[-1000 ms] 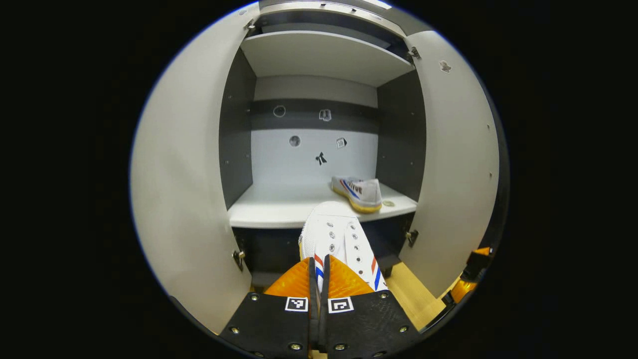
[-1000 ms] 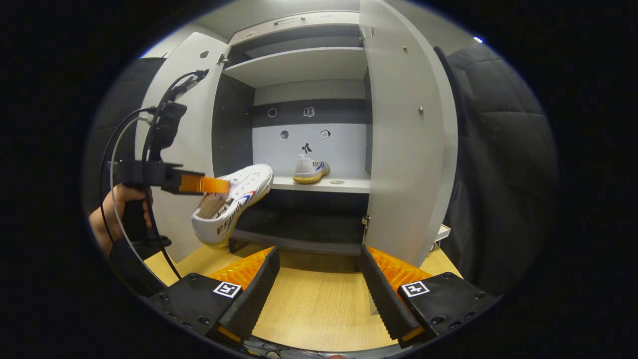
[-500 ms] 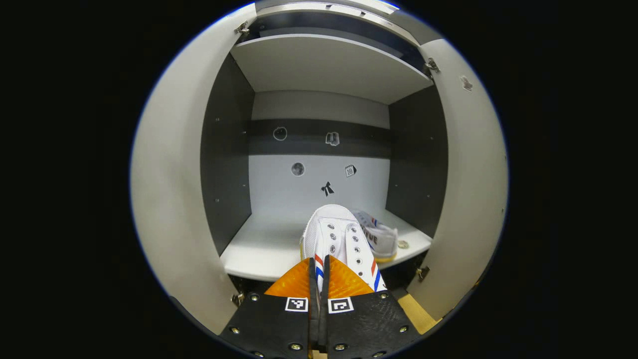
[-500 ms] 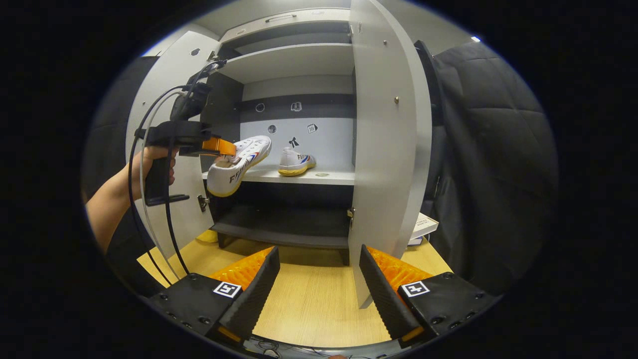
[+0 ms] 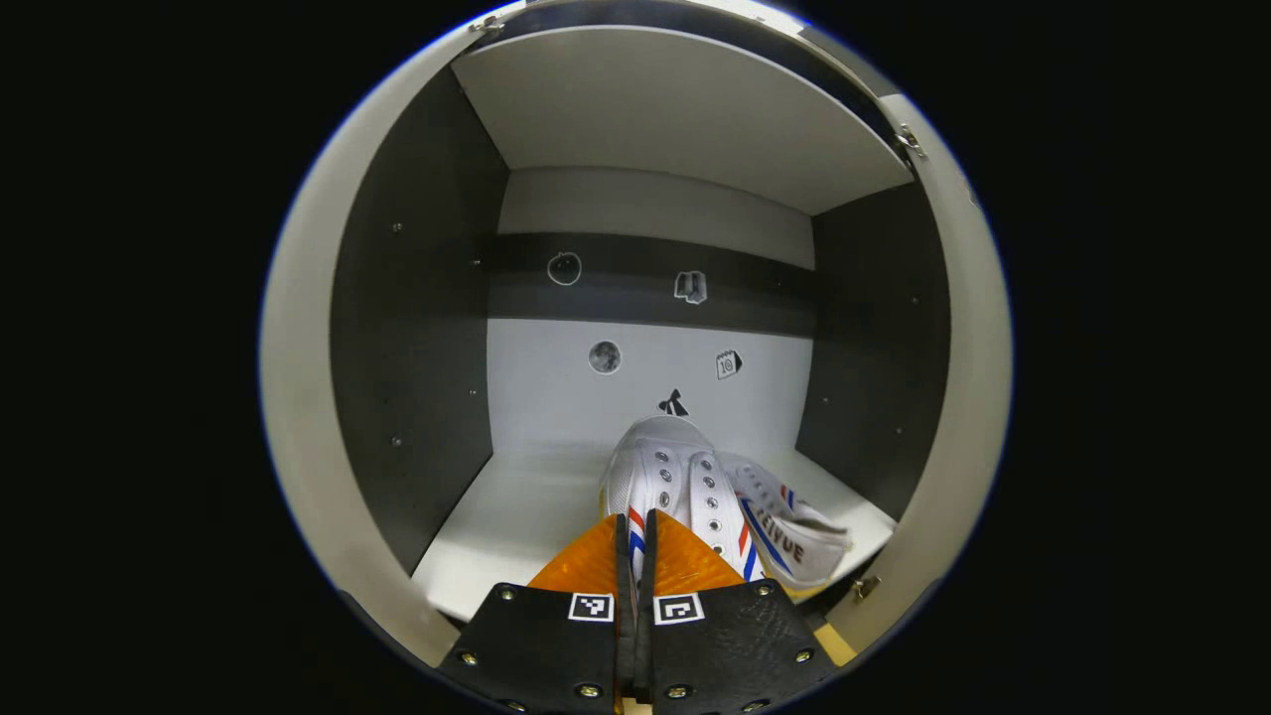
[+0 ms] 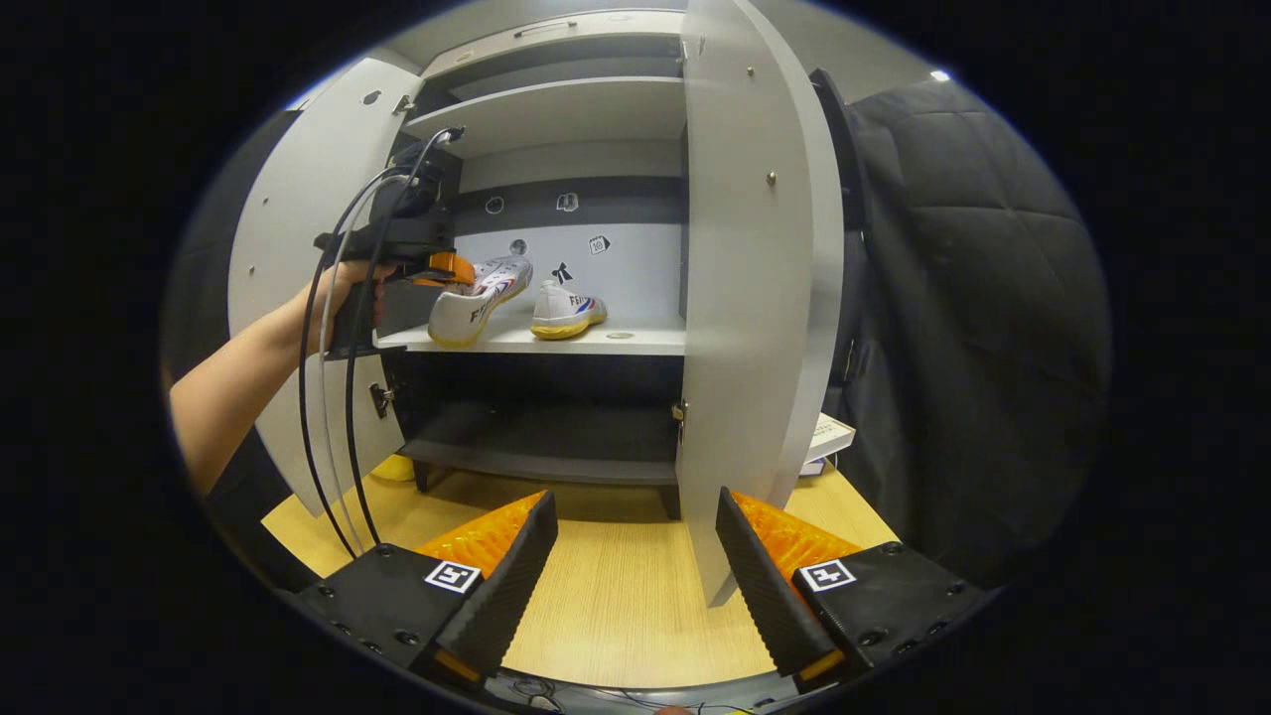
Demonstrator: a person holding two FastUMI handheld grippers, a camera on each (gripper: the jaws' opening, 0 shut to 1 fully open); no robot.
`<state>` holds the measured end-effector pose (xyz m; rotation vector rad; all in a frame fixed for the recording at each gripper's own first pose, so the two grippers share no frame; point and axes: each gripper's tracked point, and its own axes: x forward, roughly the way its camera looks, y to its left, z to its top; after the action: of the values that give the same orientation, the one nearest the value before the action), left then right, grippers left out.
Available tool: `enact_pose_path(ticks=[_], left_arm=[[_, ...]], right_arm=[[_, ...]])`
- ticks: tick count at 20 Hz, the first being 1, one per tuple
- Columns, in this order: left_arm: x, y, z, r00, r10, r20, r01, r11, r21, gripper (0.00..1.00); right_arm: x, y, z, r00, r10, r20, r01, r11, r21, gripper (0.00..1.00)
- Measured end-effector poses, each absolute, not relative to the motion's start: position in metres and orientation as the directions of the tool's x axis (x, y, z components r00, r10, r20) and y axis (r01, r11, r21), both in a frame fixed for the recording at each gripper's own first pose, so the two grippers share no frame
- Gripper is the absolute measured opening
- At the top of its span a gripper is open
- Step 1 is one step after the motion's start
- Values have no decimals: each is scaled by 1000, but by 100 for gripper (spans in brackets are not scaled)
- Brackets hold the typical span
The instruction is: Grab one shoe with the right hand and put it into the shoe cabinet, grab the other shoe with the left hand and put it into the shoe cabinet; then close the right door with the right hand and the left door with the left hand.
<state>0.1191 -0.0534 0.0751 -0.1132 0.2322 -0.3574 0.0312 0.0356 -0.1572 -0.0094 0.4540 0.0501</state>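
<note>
Shoe cabinet (image 6: 556,109) is wide open in front of me, left door (image 6: 288,228) swung out one way, right door (image 6: 755,278) the other, and the pale middle shelf (image 5: 516,516) is where everything lands. One shoe (image 6: 564,308) is already parked toward the right end of that shelf, heel facing me, sole flat.

I've got the second shoe (image 5: 667,487) in my left gripper (image 5: 635,556), fingers pinched tight on its heel collar. Its long axis runs straight out ahead of the fingers, toe aimed at the back wall of the cabinet. From the right gripper view that shoe (image 6: 477,303) sits heel-low at the shelf's front edge, toe raised and pointing inward; I can't quite tell whether the sole has touched down. It lies just beside the parked shoe, to the left of it, close enough that I judge a straight lowering is safer than any drift right.

The hand (image 6: 343,293) holding the left gripper (image 6: 447,270) reaches in level from the left door side, forearm stretched.

My right gripper (image 6: 635,556) hangs low over the wooden floor (image 6: 616,606), well back from the cabinet, fingers spread wide and holding nothing.
</note>
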Motion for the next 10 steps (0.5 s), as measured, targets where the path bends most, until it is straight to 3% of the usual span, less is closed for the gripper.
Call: enact_pose_path(ticks=[7, 10], left_arm=[[153, -64, 50, 903, -348, -250, 318, 936, -154, 0], [162, -60, 61, 926, -324, -194, 304, 945, -122, 0]], right_arm=[[35, 41, -163, 888, 41, -457, -44, 999, 4, 100], [36, 45, -162, 889, 51, -456, -51, 999, 13, 98]])
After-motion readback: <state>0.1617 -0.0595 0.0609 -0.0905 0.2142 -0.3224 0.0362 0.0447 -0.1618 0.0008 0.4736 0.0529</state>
